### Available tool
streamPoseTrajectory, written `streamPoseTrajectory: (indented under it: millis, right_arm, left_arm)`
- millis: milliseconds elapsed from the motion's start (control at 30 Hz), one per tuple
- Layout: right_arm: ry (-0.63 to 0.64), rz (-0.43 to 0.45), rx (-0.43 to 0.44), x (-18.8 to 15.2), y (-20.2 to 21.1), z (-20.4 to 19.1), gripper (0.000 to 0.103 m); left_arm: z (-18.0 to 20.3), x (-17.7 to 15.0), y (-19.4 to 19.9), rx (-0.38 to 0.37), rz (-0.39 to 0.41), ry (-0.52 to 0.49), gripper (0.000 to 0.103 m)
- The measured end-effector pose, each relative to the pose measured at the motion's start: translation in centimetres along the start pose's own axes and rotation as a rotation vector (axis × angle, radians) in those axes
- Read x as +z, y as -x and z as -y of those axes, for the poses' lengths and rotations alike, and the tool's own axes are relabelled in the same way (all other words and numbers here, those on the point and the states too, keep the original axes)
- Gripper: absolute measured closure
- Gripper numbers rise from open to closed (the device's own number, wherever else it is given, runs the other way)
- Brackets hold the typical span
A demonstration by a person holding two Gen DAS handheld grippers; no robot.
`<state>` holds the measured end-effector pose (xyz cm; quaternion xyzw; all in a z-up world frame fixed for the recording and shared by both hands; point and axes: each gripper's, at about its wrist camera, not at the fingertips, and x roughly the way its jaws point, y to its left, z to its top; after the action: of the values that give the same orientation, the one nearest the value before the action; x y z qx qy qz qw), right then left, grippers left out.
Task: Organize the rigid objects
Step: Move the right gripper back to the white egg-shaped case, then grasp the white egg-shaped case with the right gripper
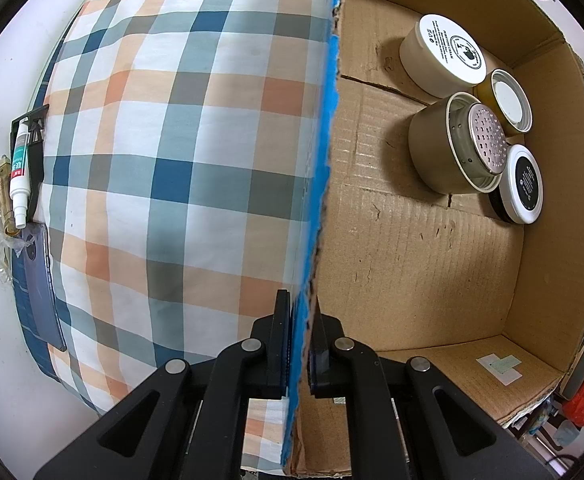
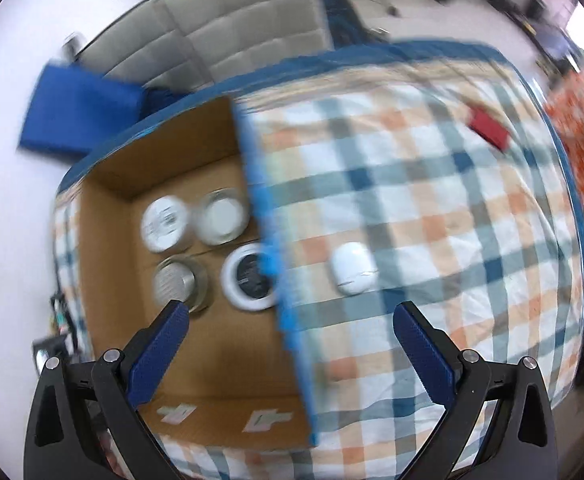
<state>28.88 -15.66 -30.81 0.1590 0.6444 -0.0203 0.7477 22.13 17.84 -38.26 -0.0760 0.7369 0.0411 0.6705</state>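
Observation:
A cardboard box (image 1: 412,240) with a blue-taped wall (image 1: 324,160) sits on a plaid cloth (image 1: 172,160). My left gripper (image 1: 301,344) is shut on that wall, one finger on each side. Inside the box stand a cream jar (image 1: 440,56), a metal tin with a perforated lid (image 1: 456,148), a yellow jar (image 1: 508,100) and a black-and-white jar (image 1: 520,186). My right gripper (image 2: 292,320) is open and empty above the box wall (image 2: 276,280). The box (image 2: 212,352) and its jars show blurred there. A white oval case (image 2: 352,268) lies on the cloth to the right of the box.
A red object (image 2: 490,126) lies far right on the cloth (image 2: 452,240). A white tube (image 1: 19,176) in a black holder and a dark flat pouch (image 1: 42,280) sit at the cloth's left edge. A blue cushion (image 2: 76,116) and grey sofa (image 2: 232,32) lie beyond.

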Motion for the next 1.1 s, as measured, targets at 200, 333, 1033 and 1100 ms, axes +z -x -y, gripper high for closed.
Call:
streamPoseTrajectory:
  millis: [200, 333, 1033, 1100]
  right_arm:
    - [-0.219, -0.066, 0.032, 1.9, -5.5, 7.1, 0.0]
    - [-0.278, -0.129, 0.048, 2.4, -9.7, 8.5, 0.013]
    - [-0.179, -0.256, -0.058, 3.6, -15.0, 10.1, 0.031]
    - [-0.152, -0.269, -0.068, 3.7, -15.0, 9.8, 0.029]
  left_arm:
    - [0.2, 0.0, -0.1, 0.01, -0.003, -0.007, 0.098]
    - [0.3, 0.0, 0.1, 0.012, -0.006, -0.012, 0.098]
    - [0.5, 0.1, -0.4, 0.013, -0.011, -0.015, 0.098]
    - [0.5, 0.1, -0.3, 0.014, -0.01, -0.014, 0.098]
